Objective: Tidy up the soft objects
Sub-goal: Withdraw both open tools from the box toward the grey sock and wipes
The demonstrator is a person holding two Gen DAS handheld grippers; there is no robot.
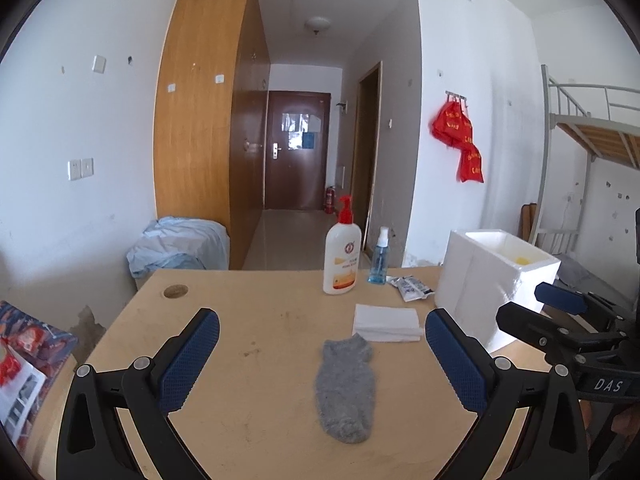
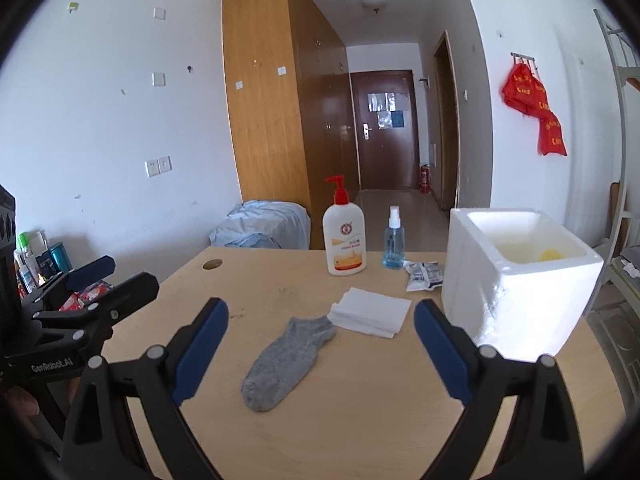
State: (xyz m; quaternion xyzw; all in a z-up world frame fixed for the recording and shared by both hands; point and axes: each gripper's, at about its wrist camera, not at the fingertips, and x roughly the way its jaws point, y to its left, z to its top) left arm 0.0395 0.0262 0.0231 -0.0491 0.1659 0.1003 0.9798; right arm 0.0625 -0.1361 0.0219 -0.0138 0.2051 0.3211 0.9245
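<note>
Wooden table (image 1: pixel 260 320) up front: left gripper (image 1: pixel 322 364) hovers with jaws spread wide, grey sock (image 1: pixel 346 392) lying flat between them. Over to the right wrist view: right gripper (image 2: pixel 320 354) spread too, sock (image 2: pixel 286 362) just left of the foam box (image 2: pixel 516 280).

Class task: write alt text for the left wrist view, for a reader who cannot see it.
A flat grey ankle sock lies on a light wooden table, untouched between the wide-open jaws of the left gripper. Beyond it sit a stack of white tissues, a white pump bottle with a red top and an open white foam box.
</note>
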